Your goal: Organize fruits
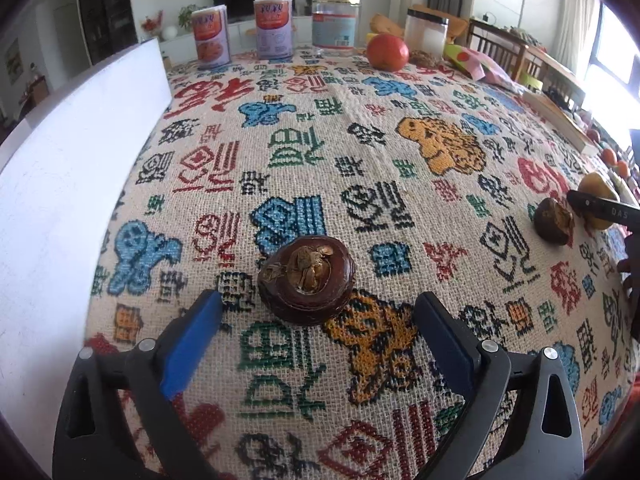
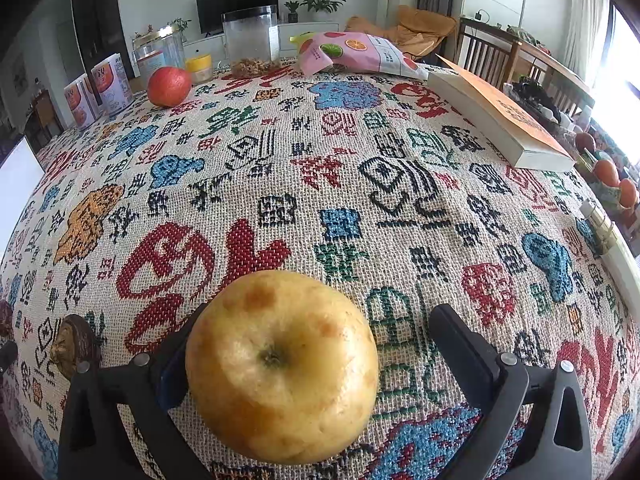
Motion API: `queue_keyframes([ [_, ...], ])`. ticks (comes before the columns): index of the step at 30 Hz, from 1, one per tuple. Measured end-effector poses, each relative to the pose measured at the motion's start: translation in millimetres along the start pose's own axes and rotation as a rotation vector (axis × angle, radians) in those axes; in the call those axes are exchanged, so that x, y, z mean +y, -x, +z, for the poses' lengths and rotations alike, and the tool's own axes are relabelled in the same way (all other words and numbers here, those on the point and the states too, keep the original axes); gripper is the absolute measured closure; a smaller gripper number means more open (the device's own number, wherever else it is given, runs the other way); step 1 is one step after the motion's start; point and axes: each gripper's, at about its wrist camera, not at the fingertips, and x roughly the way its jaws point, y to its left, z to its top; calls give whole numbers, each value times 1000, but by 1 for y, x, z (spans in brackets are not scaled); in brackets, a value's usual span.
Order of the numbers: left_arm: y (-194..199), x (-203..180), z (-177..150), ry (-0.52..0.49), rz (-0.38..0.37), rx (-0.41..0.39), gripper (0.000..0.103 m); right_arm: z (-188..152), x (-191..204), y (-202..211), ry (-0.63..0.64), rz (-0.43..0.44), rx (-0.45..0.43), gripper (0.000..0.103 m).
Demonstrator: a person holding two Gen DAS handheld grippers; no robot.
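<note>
A dark brown mangosteen [image 1: 306, 280] lies on the patterned tablecloth [image 1: 360, 152] just ahead of my left gripper [image 1: 320, 304], which is open around it without touching. A second mangosteen [image 1: 554, 221] lies at the right by a yellow apple [image 1: 598, 196]. In the right wrist view that yellow apple [image 2: 282, 366] sits between the fingers of my right gripper [image 2: 320, 320], which stands open; the left finger is against it, the right finger is apart. The mangosteen [image 2: 76, 346] lies at the left. A red apple [image 1: 387, 51] [image 2: 169, 86] stands far back.
A white board [image 1: 72, 184] stands along the table's left edge. Two cans [image 1: 244, 34], a glass jar [image 1: 335, 24] and a plastic jar [image 2: 251, 42] line the far edge. A snack bag [image 2: 352, 54] and a book [image 2: 500, 116] lie at the right. Oranges [image 2: 612, 180] sit beyond the right edge.
</note>
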Motion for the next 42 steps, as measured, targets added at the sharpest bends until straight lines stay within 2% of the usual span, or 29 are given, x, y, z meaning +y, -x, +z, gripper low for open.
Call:
queue_keyframes([
  [42, -2, -3, -1, -11, 9, 3, 4, -9, 1, 8, 8, 6, -1, 0],
])
